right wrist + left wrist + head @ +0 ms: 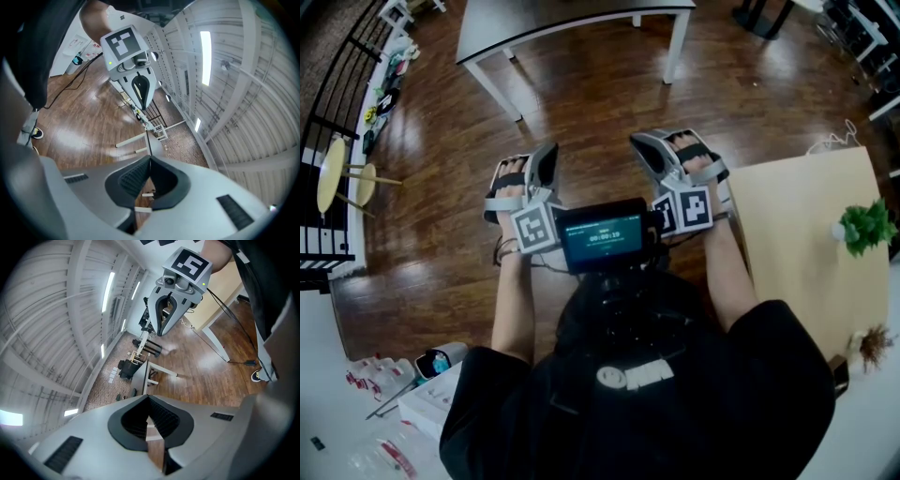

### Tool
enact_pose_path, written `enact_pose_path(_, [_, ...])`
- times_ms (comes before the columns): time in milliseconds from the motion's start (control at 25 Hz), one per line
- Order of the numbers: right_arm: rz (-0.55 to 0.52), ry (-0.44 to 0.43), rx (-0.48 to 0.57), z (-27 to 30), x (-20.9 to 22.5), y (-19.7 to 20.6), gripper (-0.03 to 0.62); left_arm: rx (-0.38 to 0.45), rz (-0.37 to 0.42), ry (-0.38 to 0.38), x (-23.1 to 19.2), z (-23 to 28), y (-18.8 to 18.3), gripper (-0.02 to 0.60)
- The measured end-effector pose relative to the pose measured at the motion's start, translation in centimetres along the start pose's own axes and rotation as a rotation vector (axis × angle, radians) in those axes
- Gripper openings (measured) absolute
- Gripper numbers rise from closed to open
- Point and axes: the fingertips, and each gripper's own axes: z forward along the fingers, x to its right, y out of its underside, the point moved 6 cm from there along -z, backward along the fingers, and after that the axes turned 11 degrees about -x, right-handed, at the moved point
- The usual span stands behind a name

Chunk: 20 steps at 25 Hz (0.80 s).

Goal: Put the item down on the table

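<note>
Both grippers are held side by side in front of the person's chest, above the wood floor. In the head view my left gripper (pixel 547 150) and my right gripper (pixel 641 142) point away from the body, each shut with nothing between its jaws. The left gripper view shows its own jaws (pixel 149 397) meeting at the tips, with the right gripper (pixel 160 333) opposite. In the right gripper view the jaws (pixel 150 157) also meet, and the left gripper (pixel 144 107) faces them. No held item shows in any view.
A grey table with white legs (pixel 572 23) stands ahead across the floor. A light wooden table (pixel 797 234) sits close on the right, carrying a small green plant (pixel 865 225). A white desk (pixel 337 431) with boxes and small items is at the lower left. Railings (pixel 342 103) run along the left.
</note>
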Motion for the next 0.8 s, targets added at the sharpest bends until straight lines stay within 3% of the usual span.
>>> enact_pose_path(800, [0.056, 0.018, 0.013, -0.18, 0.75, -0.51, 0.003, 0.014, -0.012, 0.004, 0.01, 0.28, -0.18, 0.0])
